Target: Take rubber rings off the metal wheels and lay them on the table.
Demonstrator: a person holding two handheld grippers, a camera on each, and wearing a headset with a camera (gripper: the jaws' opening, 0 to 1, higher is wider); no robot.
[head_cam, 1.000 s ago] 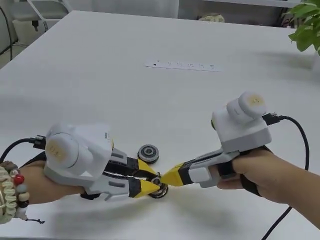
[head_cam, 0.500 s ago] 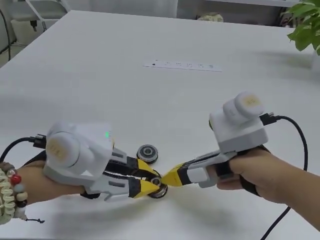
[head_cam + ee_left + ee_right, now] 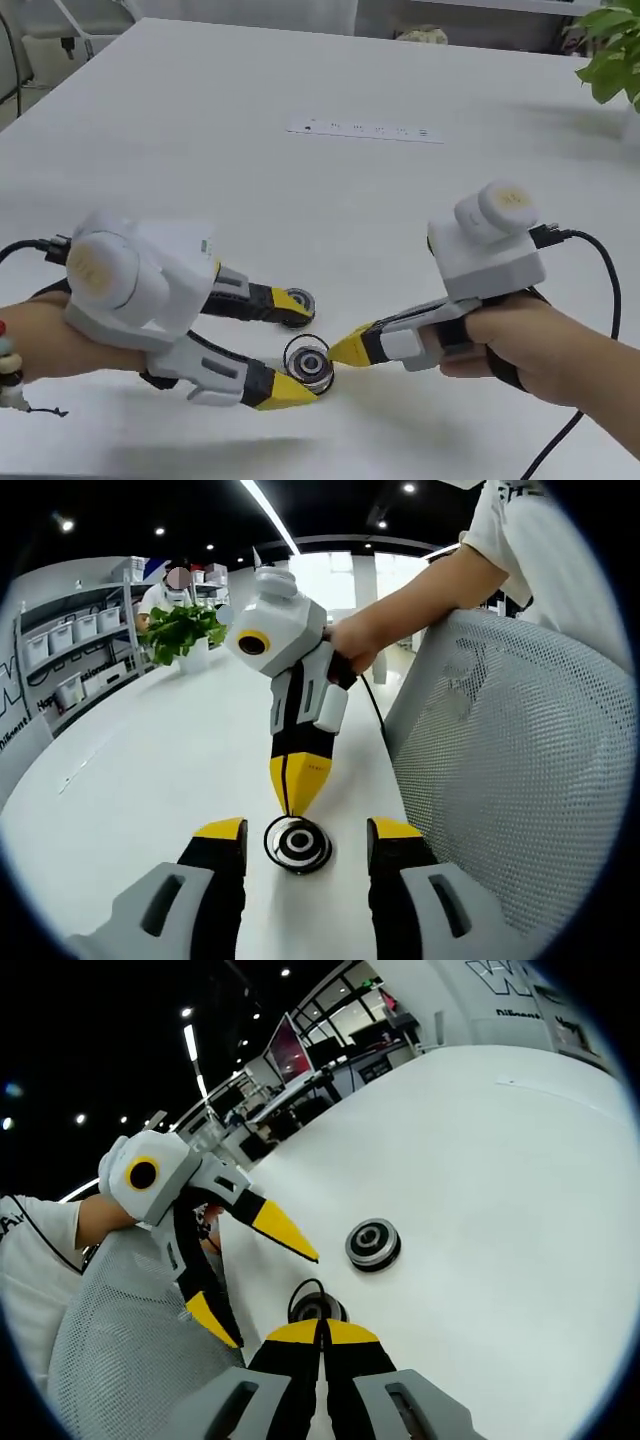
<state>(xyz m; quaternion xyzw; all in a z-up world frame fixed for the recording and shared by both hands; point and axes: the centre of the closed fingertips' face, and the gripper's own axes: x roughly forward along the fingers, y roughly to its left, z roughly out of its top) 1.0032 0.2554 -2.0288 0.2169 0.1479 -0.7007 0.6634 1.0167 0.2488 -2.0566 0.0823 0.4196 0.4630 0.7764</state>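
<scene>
Left gripper: jaws wide apart, flanking a metal wheel on the table. Right gripper: jaws closed, pinching the rubber ring, which is partly lifted off that wheel. A second wheel lies nearby.

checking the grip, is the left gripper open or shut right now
Open: the left gripper has its yellow-tipped jaws wide apart, with the wheel lying on the table between them.

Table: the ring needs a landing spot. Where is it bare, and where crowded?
Bare: the wide stretch between the strip and the claws, and the table beyond the strip. Crowded: the near edge, where the open left claw straddles a wheel, the shut right claw seems to pinch its ring, and a second wheel lies beside.
</scene>
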